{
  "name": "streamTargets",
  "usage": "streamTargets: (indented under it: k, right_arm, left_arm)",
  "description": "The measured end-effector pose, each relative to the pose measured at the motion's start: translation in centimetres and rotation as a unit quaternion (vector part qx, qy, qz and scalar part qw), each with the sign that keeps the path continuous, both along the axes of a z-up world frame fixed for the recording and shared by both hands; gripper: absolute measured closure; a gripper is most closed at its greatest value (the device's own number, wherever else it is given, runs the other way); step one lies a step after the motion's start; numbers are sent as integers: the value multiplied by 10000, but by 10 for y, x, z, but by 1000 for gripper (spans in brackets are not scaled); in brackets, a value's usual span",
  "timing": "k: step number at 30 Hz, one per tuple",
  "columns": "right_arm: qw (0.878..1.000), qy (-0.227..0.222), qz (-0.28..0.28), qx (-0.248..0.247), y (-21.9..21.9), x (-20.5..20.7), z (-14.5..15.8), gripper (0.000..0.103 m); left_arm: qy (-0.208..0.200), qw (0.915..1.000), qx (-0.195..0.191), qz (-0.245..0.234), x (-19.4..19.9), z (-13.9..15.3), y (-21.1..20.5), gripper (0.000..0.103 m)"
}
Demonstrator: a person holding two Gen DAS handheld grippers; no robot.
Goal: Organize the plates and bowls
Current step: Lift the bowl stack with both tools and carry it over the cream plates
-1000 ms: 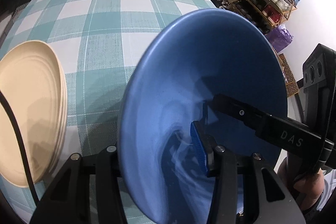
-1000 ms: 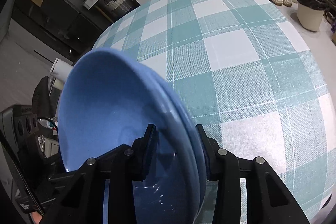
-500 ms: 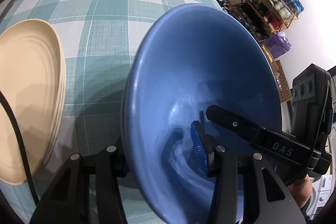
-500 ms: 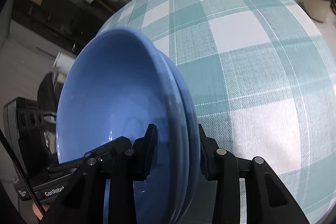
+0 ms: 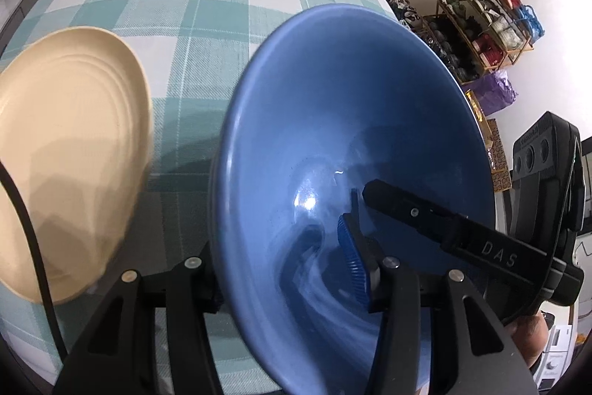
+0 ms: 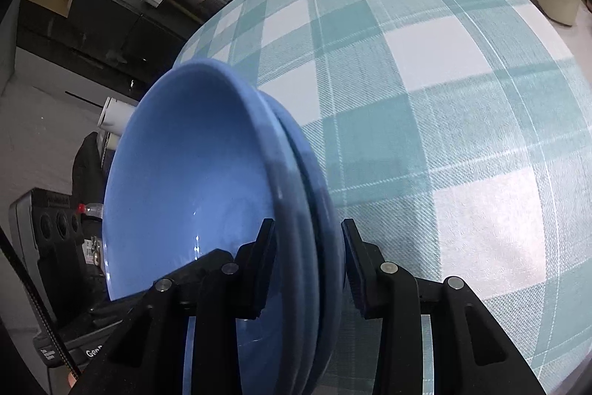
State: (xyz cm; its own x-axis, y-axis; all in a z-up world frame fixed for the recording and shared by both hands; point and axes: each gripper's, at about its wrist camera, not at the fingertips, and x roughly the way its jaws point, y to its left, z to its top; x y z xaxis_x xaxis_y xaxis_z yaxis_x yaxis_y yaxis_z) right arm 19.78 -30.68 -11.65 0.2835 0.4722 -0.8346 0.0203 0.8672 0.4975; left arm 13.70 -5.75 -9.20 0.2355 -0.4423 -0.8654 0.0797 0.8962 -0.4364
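both grippers are on the same stack of blue bowls (image 5: 333,136), from opposite sides of the rim. the stack is tipped up on edge above the checked teal-and-white bench (image 5: 207,10), not lying flat on it.

left gripper (image 5: 285,258): jaws straddle the near rim, one finger outside the bowl wall, the other with its ribbed blue pad (image 5: 353,261) inside the bowl against the inner surface. reads as clamped on the blue bowls. the right gripper's black finger, marked "das", reaches into the bowl from the right in this view and ends just beside the blue pad.

right gripper (image 6: 309,265): jaws straddle the stacked rims. two nested rims are clearly visible between the fingers (image 6: 264,265), one bowl sitting inside the other. inner finger lies against the inside of the top bowl, outer finger sits close to the outer bowl's wall; a thin gap may be there on the outer side, can't tell for sure. i read it as gripping the blue bowls.

stack of cream plates (image 5: 63,154) sits on the bench left of the bowls in the left wrist view, near but apart from them, partly motion-blurred at its lower edge.

a hand (image 5: 525,335) shows at lower right in the left wrist view, under the right gripper's body.
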Motion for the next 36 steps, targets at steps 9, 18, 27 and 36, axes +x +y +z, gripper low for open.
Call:
streamTargets:
  k: [9,18,27,36]
  right_arm:
    - [9991,-221,339,-141,34,15,39,67]
    - [9949,-442,906,-88,102,31,62,67]
    - [9892,-328,1428,82,180,54,48,67]
    - [9849,24,1730,73,221,56,16,67]
  left_arm:
    - [-300,9991,4,290,1,30,29,54]
    - [-617,9938,121,914,-2,48,92,54]
    - [-574,9857,412,1527,0,31,158,54]
    - [-271,9833,415,1749,-6,2,185,54]
